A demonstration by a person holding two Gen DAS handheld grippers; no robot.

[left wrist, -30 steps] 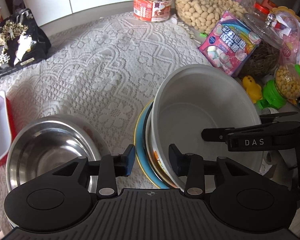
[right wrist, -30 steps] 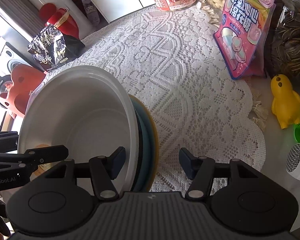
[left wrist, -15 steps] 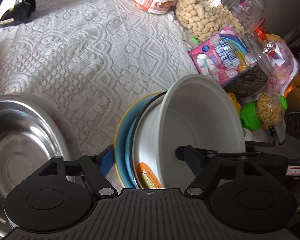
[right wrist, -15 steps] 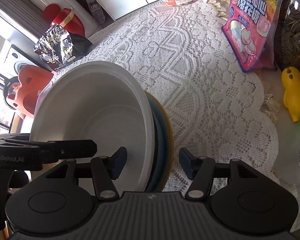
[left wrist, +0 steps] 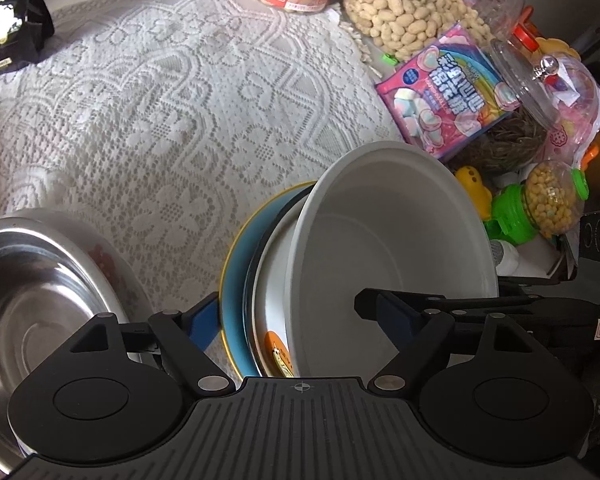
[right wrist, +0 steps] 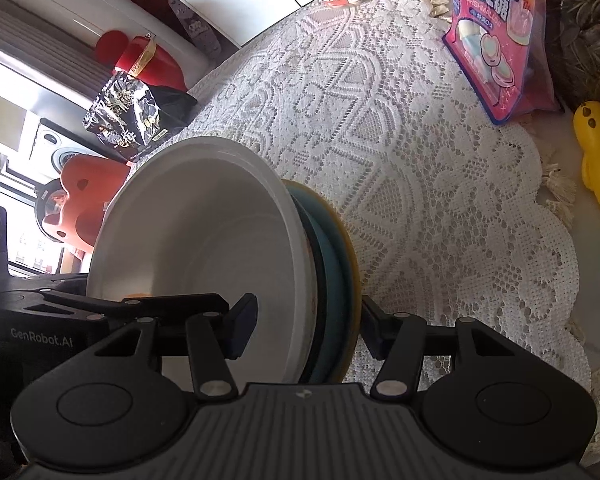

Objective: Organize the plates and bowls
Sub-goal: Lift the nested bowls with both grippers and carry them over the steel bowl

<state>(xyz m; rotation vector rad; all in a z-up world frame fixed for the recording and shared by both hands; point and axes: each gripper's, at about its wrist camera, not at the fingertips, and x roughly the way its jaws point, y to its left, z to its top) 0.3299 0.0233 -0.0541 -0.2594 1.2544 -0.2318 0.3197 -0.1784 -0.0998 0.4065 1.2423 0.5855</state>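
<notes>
White bowl [left wrist: 388, 240] and its stacked plates [left wrist: 236, 276] sit tilted between both my claws: left gripper [left wrist: 288, 322] and right gripper [right wrist: 306, 328] each straddle the stack, jaws wide; whether they grip it I cannot tell.

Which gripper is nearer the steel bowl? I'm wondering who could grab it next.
Left. The left gripper straddles the dish stack right beside the steel bowl; the right gripper holds the stack's far side, where the bowl is out of view.

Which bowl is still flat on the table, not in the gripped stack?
The shiny stainless steel bowl, alone on the lace cloth at the left. The white ceramic bowl is tilted on edge with the plates.
</notes>
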